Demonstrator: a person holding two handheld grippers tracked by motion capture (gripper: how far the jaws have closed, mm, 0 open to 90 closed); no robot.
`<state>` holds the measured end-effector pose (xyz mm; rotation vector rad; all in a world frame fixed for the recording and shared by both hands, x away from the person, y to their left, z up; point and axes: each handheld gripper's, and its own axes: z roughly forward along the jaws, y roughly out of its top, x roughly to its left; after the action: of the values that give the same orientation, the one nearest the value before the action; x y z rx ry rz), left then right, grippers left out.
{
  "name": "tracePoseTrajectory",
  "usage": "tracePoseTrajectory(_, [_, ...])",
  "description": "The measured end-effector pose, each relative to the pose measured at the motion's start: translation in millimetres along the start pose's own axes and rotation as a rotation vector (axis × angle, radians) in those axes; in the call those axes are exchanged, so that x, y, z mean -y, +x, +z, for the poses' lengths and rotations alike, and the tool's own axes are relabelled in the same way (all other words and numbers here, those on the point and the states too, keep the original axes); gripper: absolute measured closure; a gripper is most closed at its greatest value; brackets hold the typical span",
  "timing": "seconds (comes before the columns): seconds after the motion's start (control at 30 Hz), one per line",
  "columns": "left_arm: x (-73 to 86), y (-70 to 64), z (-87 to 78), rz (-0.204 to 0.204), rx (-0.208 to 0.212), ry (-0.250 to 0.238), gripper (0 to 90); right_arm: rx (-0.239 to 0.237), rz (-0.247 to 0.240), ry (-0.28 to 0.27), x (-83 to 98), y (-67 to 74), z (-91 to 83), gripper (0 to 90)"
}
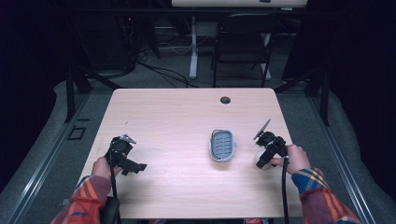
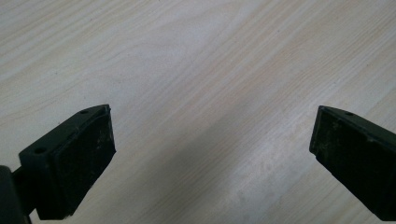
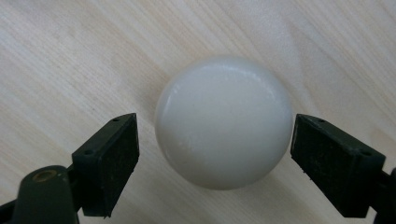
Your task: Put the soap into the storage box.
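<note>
The white ball (image 3: 223, 122) lies on the table (image 1: 177, 116) at its right side, between the right claw (image 3: 215, 161) pads (small gaps either side). The left claw (image 2: 212, 154) gapes wide over bare wood, near left.

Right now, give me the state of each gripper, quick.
Left gripper: open, nothing between the jaws, bare table below.
Right gripper: open, jaws either side of the white ball, a small gap at each pad, not gripping it.
</note>
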<state>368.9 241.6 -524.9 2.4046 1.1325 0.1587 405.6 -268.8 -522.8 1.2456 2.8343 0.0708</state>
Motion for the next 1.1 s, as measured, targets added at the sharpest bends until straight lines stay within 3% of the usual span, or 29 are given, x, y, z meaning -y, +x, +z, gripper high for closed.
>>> tracePoseTrajectory(0.03, [0.0, 0.1, 0.0, 0.000, -0.001, 0.001, 0.0, -0.025, 0.077, -0.102, 2.9, 4.5, 8.0, 15.8])
tracePoseTrajectory(0.07, [0.0, 0.2, 0.0, 0.000, 0.000, 0.001, 0.0, -0.015, 0.017, -0.025, -1.1, 0.7, 3.1, 15.8])
tracePoseTrajectory(0.13, [0.0, 0.0, 0.3, -0.004, 0.002, 0.000, 0.0, -0.026, 0.053, -0.061, -1.6, 2.9, 7.7, 15.3])
tracePoseTrajectory(0.17, [-0.1, 0.1, 0.5, -0.005, 0.004, 0.001, 0.0, -0.014, 0.020, -0.018, -4.1, 0.9, 6.2, 15.3])
tracePoseTrajectory(0.2, [-0.3, 0.4, 0.5, -0.001, 0.003, 0.004, 0.0, -0.020, 0.034, -0.029, -4.6, 1.8, 8.5, 15.6])
tracePoseTrajectory(0.23, [-0.4, 0.3, 0.6, -0.003, 0.004, 0.004, 0.0, -0.019, 0.019, -0.009, -6.2, 0.9, 8.4, 16.2])
tracePoseTrajectory(0.27, [-0.4, 0.4, 0.7, -0.003, 0.004, 0.004, 0.0, -0.012, 0.016, -0.014, -6.8, 0.1, 9.7, 17.6])
tracePoseTrajectory(0.3, [-0.6, 0.3, 1.0, -0.004, 0.006, 0.004, 0.0, -0.020, 0.046, -0.042, -6.3, 1.6, 11.9, 19.0])
tracePoseTrajectory(0.33, [-0.7, 0.3, 1.2, -0.003, 0.004, 0.003, 0.0, -0.010, 0.019, 0.005, -8.7, -0.6, 9.3, 19.6])
tracePoseTrajectory(0.43, [-1.0, 0.0, 1.6, -0.001, 0.004, 0.005, 0.0, -0.006, 0.003, 0.032, -10.7, -2.3, 8.5, 22.6])
tracePoseTrajectory(0.47, [-1.0, 0.0, 1.4, -0.001, 0.004, 0.006, 0.0, -0.022, 0.056, -0.031, -8.4, 0.7, 13.8, 22.8])
tracePoseTrajectory(0.53, [-0.7, 0.0, 1.1, -0.002, 0.004, 0.006, 0.0, -0.005, -0.004, 0.052, -12.1, -2.6, 8.7, 23.0])
tracePoseTrajectory(0.57, [-0.5, 0.0, 1.2, -0.002, 0.004, 0.007, 0.0, -0.017, 0.027, 0.011, -10.6, -0.7, 11.8, 23.0])
tracePoseTrajectory(0.67, [-0.1, -0.1, 0.8, 0.000, 0.005, 0.008, 0.0, -0.010, 0.000, 0.047, -13.1, -1.9, 10.7, 23.1])
tracePoseTrajectory(0.7, [-0.1, -0.3, 0.7, 0.002, 0.005, 0.008, 0.0, -0.022, 0.033, 0.011, -11.8, 0.0, 14.0, 23.2])
tracePoseTrajectory(0.87, [-0.7, -1.2, 0.7, 0.013, 0.005, 0.009, 0.0, -0.012, 0.005, 0.066, -14.9, -1.9, 11.0, 23.5])
tracePoseTrajectory(1.07, [-1.4, -2.5, 1.7, 0.023, 0.003, 0.016, 0.0, -0.024, 0.000, 0.070, -14.7, -2.1, 10.3, 23.6])
tracePoseTrajectory(1.1, [-1.3, -2.6, 1.5, 0.024, 0.003, 0.016, 0.0, -0.030, 0.034, 0.026, -12.7, -0.1, 11.9, 23.7])
